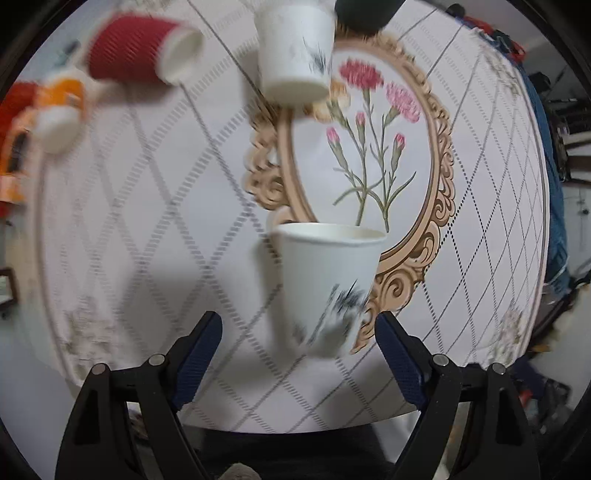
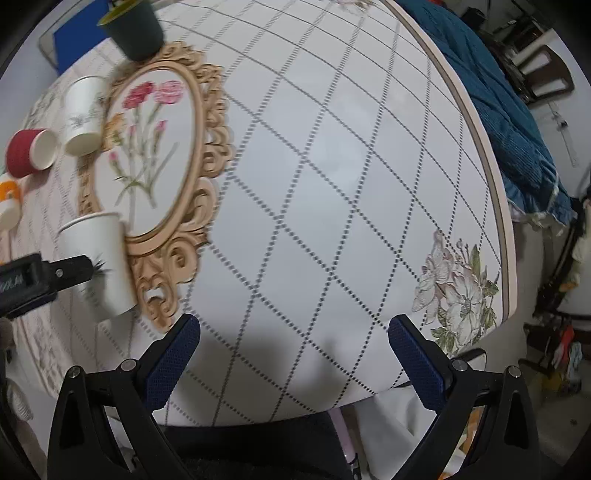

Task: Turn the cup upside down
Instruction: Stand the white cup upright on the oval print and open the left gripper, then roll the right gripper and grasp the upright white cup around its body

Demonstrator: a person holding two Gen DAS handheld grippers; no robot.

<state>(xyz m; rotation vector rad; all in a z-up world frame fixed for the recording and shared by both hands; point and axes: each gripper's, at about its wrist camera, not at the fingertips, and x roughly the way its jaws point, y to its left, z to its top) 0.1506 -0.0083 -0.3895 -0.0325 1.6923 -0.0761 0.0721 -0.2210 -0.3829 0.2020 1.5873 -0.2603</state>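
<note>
Nearest to us in the left wrist view are the two black arms of the left gripper [image 1: 298,334], each tipped with a blue textured pad, spread wide apart and released, holding nothing. Between and just beyond the pads stands a white paper cup [image 1: 328,284], upright with its open mouth at the top and a dark brush-like print low on its side. It is blurred, and we cannot tell whether either pad touches it. The cup sits on a round table [image 1: 147,221] covered with a pale cloth of dotted diamond lines, at the lower edge of an ornate gold oval frame with pink carnations [image 1: 369,147] printed on the cloth.

Farther back, a second white cup [image 1: 295,55] rests mouth down. To its left a red ribbed cup [image 1: 136,48] lies on its side, and beside that an orange and white cup [image 1: 59,110], also blurred.

In the right wrist view the right gripper [image 2: 294,341] hangs over bare cloth near the table edge, its blue pads wide apart and empty. At far left we see the upright white cup with the left gripper's black arm beside it. A dark green cup [image 2: 136,33] stands at the top of the gold frame. A printed pale flower [image 2: 458,288] marks the cloth at right, and a blue quilt [image 2: 498,122] lies beyond the table.
</note>
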